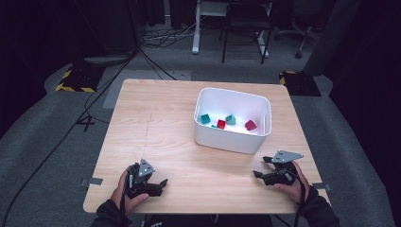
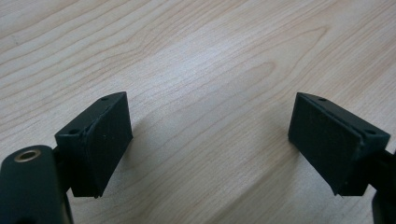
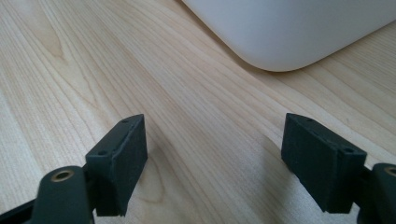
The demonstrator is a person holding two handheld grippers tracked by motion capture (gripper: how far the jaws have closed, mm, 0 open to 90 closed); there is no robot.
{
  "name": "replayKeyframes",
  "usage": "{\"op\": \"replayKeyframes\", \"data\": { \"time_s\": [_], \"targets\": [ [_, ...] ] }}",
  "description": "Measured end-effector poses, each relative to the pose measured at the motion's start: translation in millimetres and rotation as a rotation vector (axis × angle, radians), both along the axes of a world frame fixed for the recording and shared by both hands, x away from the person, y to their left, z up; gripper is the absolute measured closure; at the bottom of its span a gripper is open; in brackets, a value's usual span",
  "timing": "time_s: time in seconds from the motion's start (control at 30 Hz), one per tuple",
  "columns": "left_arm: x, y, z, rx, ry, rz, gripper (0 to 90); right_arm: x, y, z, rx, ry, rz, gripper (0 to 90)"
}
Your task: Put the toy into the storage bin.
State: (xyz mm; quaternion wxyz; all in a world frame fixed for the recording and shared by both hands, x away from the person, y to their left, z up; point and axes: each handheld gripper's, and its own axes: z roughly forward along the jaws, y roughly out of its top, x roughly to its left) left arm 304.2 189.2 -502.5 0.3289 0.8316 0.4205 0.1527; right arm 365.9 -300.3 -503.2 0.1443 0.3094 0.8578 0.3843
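Nearest us, our left gripper (image 1: 163,182) and right gripper (image 1: 256,174) rest released on the table's (image 1: 156,123) near edge, grasping nothing; coloured blocks (image 1: 221,124) lie gathered inside the white bin (image 1: 231,139) toward the far right.

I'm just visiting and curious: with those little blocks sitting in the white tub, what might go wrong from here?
The blocks lie close together, so a reach may grab or nudge two at once. The tub's high walls could catch the right gripper going in. The light-looking tub might slide or tip if bumped.
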Motion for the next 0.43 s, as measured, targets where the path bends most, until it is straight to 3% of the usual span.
{"op": "replayKeyframes", "data": {
  "time_s": [0.43],
  "targets": [
    [0.8, -0.6, -0.1, 0.002, -0.010, 0.008, 12.9, 0.0, 0.0, 0.0, 0.001, 0.000, 0.002, 23.1]
  ]
}}
